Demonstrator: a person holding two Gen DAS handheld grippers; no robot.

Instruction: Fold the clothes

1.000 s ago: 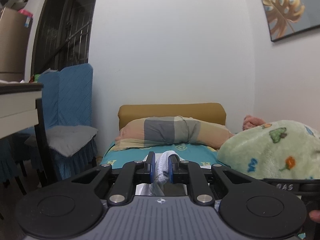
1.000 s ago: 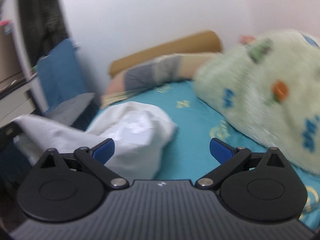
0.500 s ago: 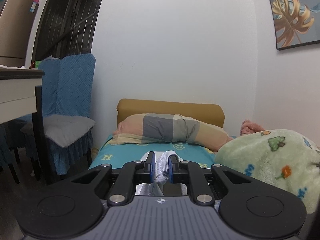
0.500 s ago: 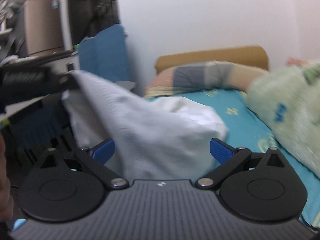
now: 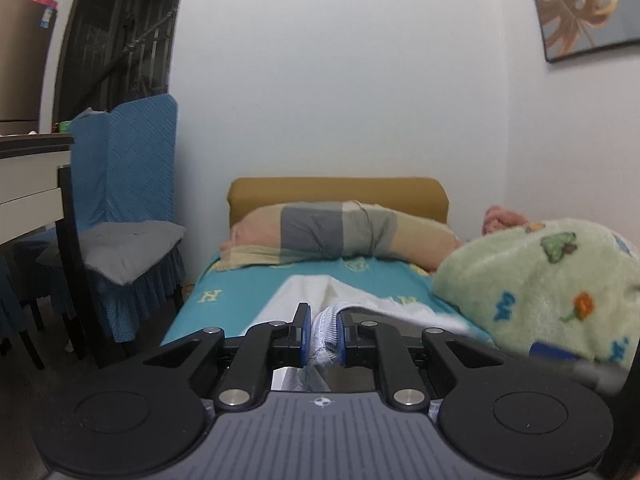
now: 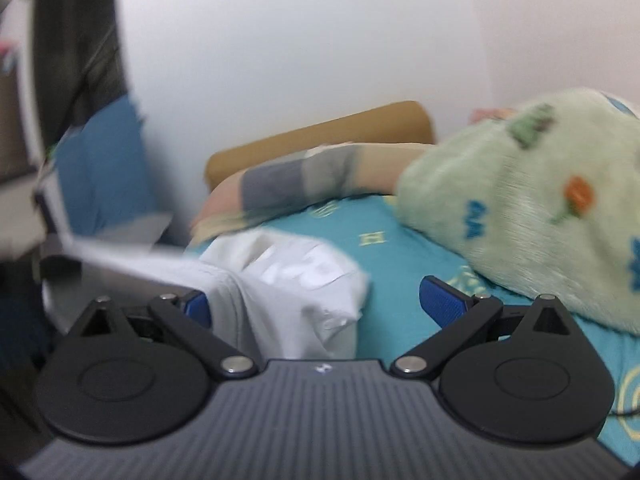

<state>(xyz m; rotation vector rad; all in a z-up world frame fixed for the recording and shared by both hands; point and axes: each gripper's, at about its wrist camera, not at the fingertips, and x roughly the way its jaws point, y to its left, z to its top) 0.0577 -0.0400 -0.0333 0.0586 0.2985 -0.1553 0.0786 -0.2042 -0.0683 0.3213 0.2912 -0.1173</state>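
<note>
The left claw [image 5: 323, 334] is pressed together on a bunched, ribbed edge of a white garment [image 5: 344, 300], pinching the cloth between its blue-padded fingers [image 5: 305, 334]. From that pinch the white garment runs away over the near part of a bed [image 5: 224, 288] covered in a teal sheet with yellow letter patterns. In the right wrist view, which is blurred by motion, the right claw [image 6: 316, 304] is spread wide, its blue fingertips [image 6: 442, 300] far apart and holding nothing. The white garment [image 6: 296, 280] lies crumpled on the teal bed [image 6: 404, 264] between and just beyond those fingertips, toward the left one, with a strip of it stretched taut out to the left. At the far end of the bed a long pillow [image 5: 340, 236] in beige and grey blocks lies across the sheet against a mustard-coloured headboard [image 5: 338, 192]. On the right side of the bed sits a fluffy pale green blanket [image 5: 536, 280] printed with small cartoon shapes. To the left of the bed stands a chair [image 5: 132, 216] with a blue cover and a grey cushion, and farther left the edge of a worktop [image 5: 32, 184]. A framed leaf picture [image 5: 580, 4] hangs on the white wall at upper right.
</note>
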